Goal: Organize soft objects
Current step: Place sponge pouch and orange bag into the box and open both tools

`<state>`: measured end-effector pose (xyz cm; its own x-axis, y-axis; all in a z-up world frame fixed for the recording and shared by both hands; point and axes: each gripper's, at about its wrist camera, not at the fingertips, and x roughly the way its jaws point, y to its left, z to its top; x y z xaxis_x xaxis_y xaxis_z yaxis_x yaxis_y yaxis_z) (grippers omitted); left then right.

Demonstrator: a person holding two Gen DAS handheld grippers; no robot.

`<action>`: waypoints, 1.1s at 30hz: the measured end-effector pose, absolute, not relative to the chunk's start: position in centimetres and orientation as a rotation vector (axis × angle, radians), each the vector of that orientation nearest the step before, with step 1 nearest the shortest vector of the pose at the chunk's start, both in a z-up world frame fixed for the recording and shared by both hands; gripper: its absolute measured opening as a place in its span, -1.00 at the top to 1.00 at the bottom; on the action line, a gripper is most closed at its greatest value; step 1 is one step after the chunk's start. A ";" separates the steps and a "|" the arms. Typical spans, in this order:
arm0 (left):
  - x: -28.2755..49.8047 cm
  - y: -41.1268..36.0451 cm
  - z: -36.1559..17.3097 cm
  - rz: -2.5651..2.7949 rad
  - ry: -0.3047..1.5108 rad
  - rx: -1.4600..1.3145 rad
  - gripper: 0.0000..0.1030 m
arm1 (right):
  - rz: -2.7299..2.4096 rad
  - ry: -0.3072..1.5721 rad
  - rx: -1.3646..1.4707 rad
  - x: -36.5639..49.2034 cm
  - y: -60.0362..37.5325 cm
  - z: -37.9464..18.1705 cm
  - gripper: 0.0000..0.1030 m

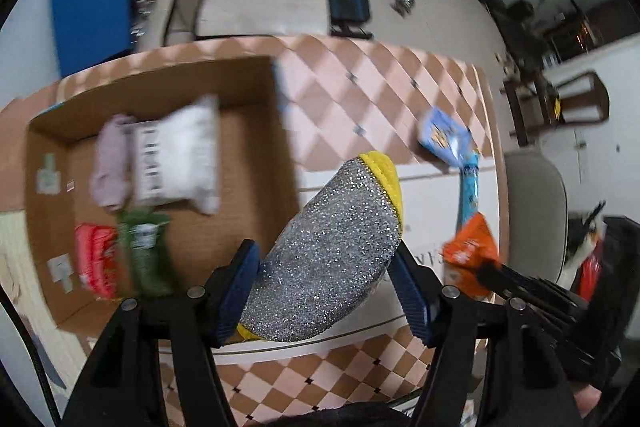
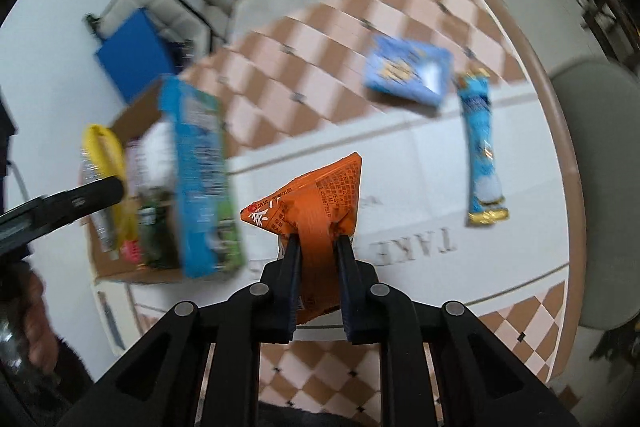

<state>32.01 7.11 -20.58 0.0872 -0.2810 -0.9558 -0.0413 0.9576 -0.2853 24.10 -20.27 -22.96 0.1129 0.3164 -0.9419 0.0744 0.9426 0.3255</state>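
Note:
My left gripper [image 1: 324,263] is shut on a silver glitter sponge with a yellow back [image 1: 336,251], held above the table just right of the open cardboard box [image 1: 240,211]. The box holds a white packet [image 1: 176,159], a lilac cloth [image 1: 110,163], a green packet [image 1: 144,251] and a red packet [image 1: 94,259]. My right gripper [image 2: 318,243] is shut on an orange packet [image 2: 316,199], lifted over the white mat [image 2: 420,187]; the packet also shows in the left wrist view [image 1: 468,251]. The sponge [image 2: 102,163] shows at the left of the right wrist view.
A blue square packet [image 2: 408,71] and a long light-blue stick packet [image 2: 482,151] lie on the checkered table [image 2: 320,39]. A blue-green box flap [image 2: 200,179] stands at the box's near side. Grey chairs [image 1: 260,3] [image 2: 600,187] stand around the table.

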 end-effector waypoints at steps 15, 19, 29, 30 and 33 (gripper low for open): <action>33.2 25.8 -24.0 0.097 1.502 -0.422 -0.24 | 0.393 1.433 0.123 25.0 2.0 -21.1 0.66; 34.6 28.5 -27.3 0.137 1.561 -0.403 -0.24 | 0.353 1.491 0.101 25.3 5.2 -25.0 0.66; 36.4 30.1 -32.1 0.166 1.638 -0.328 -0.46 | 0.289 1.598 0.077 25.4 8.4 -32.0 0.65; 36.4 30.3 -32.1 0.177 1.628 -0.332 -0.63 | 0.286 1.606 0.080 25.5 8.4 -32.2 0.63; 36.2 30.6 -32.0 0.186 1.616 -0.336 -0.73 | 0.275 1.632 0.062 26.1 8.7 -33.2 0.13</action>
<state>36.19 30.58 -32.04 -0.0452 -0.1028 -0.9937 -0.3261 0.9417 -0.0826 26.08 8.70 -33.16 -0.0835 0.2055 -0.9751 -0.1255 0.9686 0.2149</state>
